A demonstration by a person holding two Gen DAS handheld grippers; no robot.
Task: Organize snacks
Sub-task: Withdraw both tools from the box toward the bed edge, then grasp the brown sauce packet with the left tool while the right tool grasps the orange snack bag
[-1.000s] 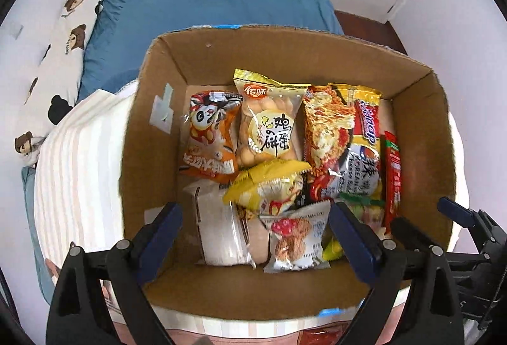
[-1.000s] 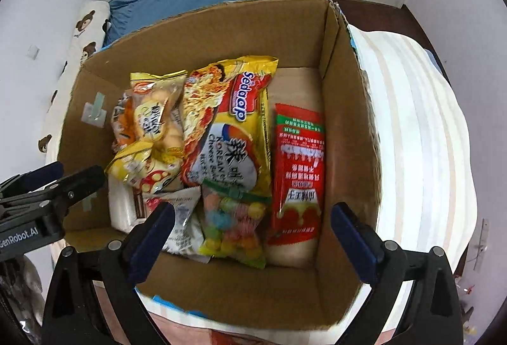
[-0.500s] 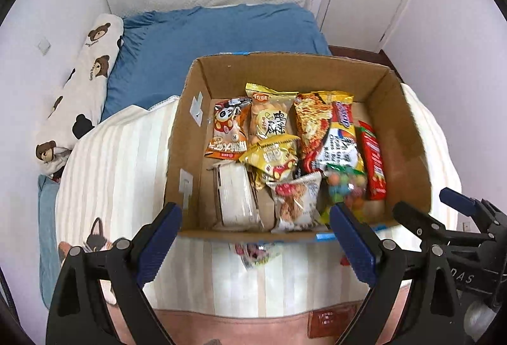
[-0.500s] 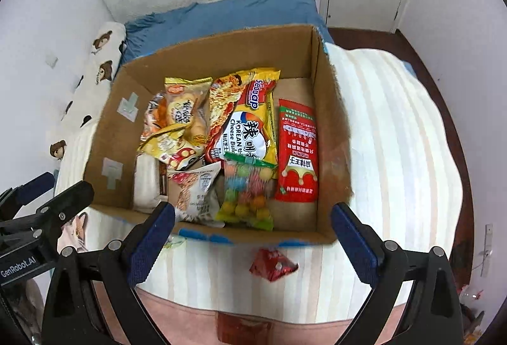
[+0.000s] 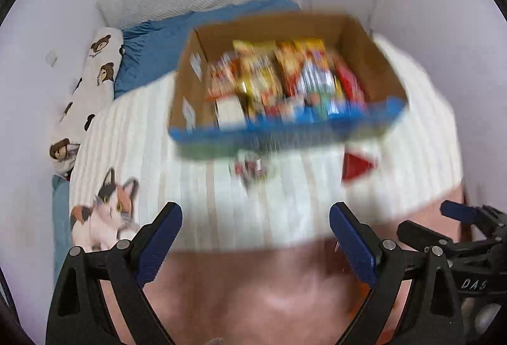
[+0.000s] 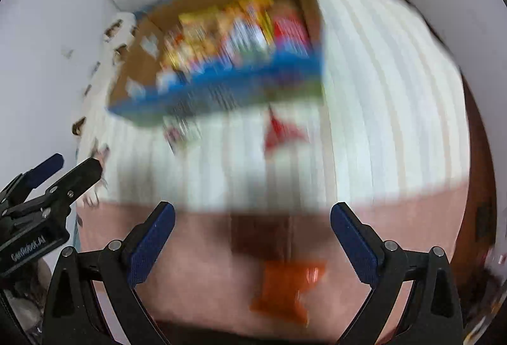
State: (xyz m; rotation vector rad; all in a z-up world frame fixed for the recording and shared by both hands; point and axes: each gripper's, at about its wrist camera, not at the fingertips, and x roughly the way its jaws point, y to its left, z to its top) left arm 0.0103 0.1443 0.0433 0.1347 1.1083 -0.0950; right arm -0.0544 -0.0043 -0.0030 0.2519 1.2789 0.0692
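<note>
Mostly done: your box (image 5: 364, 56) on the bed (image 5: 177, 161) already holds a packed row of snacks, too blurred to count. Three packets remain outside: one pale (image 5: 252, 167) and one red (image 5: 356, 166) just before the box, one orange (image 6: 286, 289) nearer you. Left claw (image 5: 255, 242) and right claw (image 6: 252, 237) both hang spread, pinching nothing.

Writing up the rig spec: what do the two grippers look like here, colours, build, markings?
Both match: black plastic frames with triangular cut-outs and silver screws, each carrying two jaws faced with dark blue pads. The left gripper shows white "GenRobot.AI" lettering on its body in the right wrist view. The right gripper shows "DAS" on its side in the left wrist view. No cables, hands or sleeves are visible.
</note>
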